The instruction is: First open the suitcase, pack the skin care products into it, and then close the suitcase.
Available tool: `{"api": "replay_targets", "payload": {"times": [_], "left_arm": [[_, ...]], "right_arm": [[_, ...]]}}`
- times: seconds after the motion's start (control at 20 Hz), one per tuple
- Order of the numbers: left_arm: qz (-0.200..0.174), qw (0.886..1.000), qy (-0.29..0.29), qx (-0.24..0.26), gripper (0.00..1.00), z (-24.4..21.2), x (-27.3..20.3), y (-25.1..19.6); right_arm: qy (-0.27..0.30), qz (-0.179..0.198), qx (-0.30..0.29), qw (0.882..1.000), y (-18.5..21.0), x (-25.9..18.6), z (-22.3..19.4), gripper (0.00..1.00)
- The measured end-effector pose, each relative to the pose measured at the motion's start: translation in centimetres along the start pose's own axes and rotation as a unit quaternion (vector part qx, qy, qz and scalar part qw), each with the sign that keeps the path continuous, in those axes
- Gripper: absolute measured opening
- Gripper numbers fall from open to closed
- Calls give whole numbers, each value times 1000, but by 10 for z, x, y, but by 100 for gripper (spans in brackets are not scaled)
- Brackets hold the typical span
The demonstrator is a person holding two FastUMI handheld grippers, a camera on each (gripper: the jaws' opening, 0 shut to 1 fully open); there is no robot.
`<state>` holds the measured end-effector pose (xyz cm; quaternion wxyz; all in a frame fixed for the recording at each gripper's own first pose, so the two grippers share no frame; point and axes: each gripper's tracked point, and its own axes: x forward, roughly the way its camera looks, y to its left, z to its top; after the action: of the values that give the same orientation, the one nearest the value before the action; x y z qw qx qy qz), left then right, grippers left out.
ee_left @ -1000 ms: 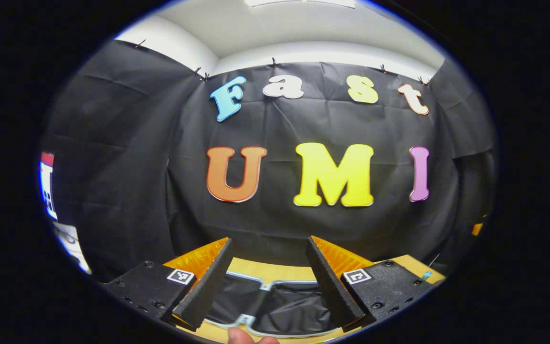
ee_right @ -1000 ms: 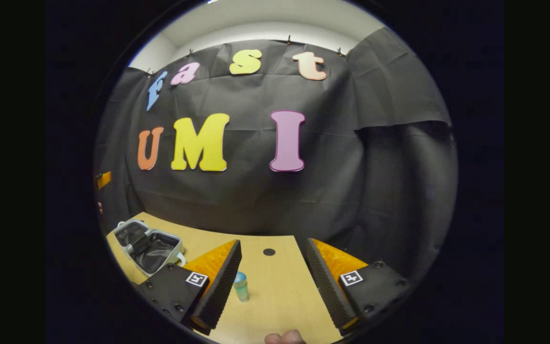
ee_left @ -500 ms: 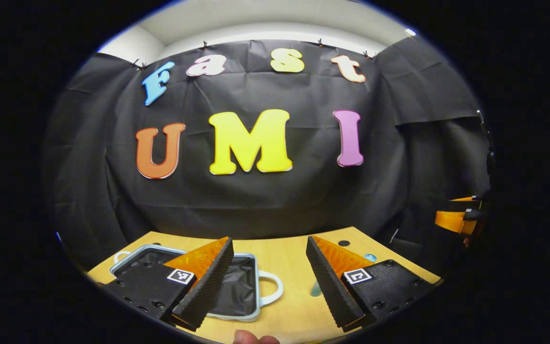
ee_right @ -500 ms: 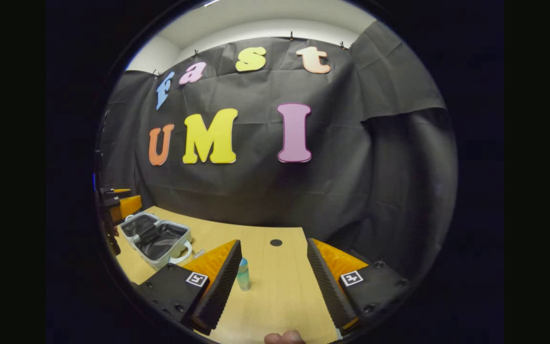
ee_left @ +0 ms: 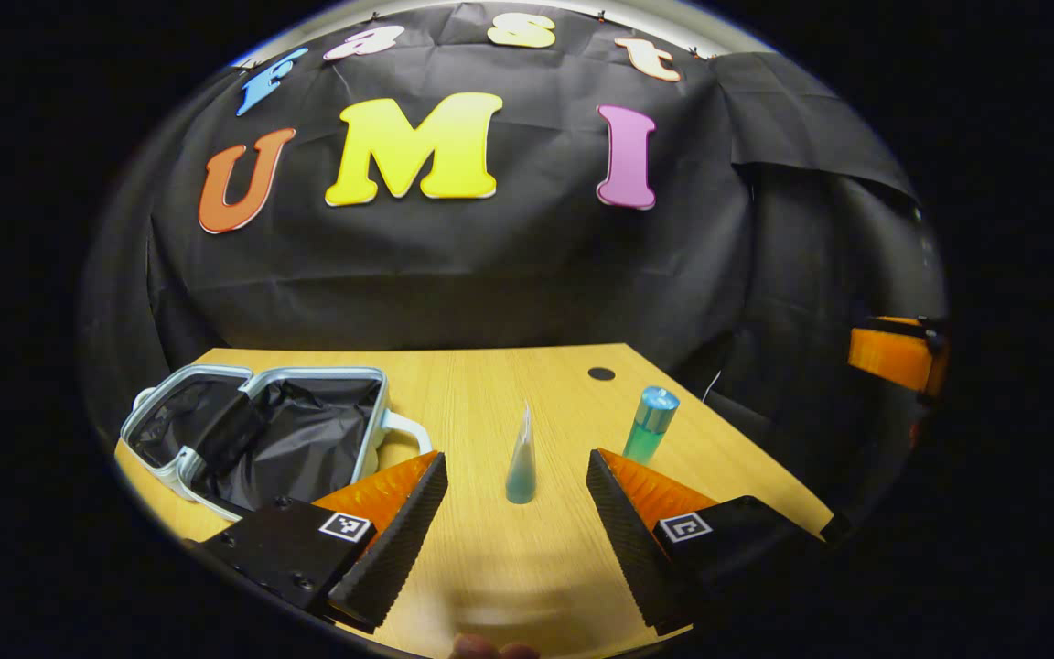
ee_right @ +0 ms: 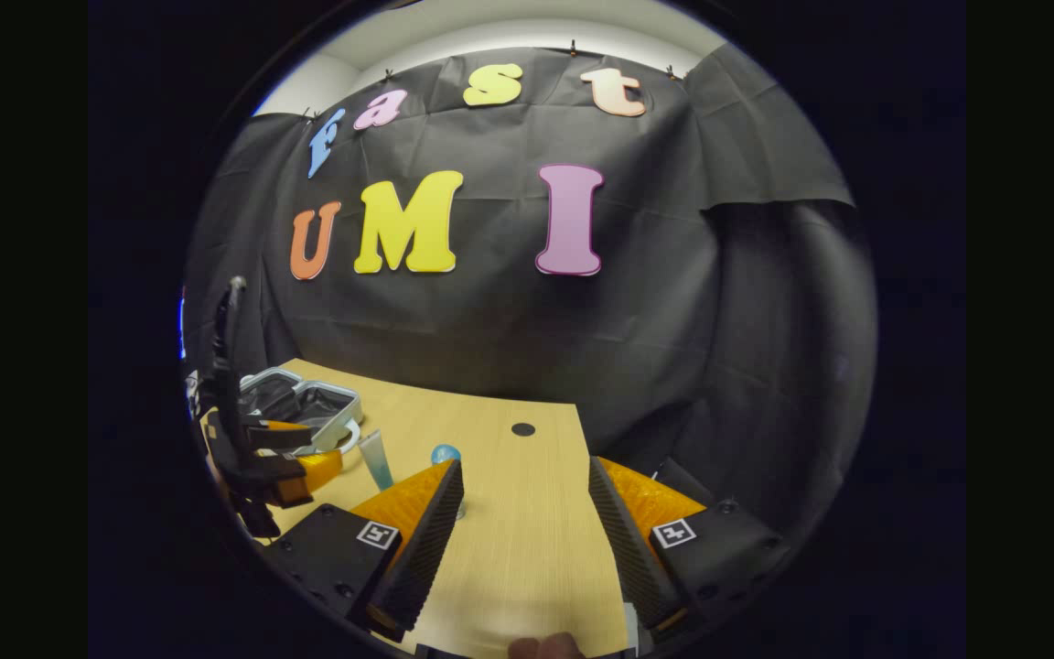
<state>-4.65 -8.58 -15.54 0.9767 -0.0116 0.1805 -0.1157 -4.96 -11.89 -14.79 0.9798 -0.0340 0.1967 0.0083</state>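
suitcase (ee_left: 262,430) lies open on the left of the wooden counter (ee_left: 490,567), both halves lined in black, white handle toward the middle. just right of it a slim blue-green tube (ee_left: 521,458) stands upright on its cap, directly ahead of the left gripper (ee_left: 516,526), jaws released, holding nothing. right of the tube, apart from it, a teal bottle with a blue cap (ee_left: 650,425) stands upright. a dark round hole (ee_left: 600,373) sits in the counter behind. in the right gripper view the right gripper (ee_right: 525,531) hangs over bare counter, jaws released, empty; bottle partly behind its left finger.
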Motion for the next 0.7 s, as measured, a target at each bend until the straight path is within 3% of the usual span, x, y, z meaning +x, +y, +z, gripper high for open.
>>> {"api": "replay_targets", "payload": {"times": [0.45,0.7], "left_arm": [[-8,998,58,-8,99,-54,82,-6],[-12,996,85,-2,98,-67,106,-9]], "right_arm": [[59,-35,-4,998,-22,-13,-53,83],[60,-47,-2,997,-29,-16,-51,82]]}}
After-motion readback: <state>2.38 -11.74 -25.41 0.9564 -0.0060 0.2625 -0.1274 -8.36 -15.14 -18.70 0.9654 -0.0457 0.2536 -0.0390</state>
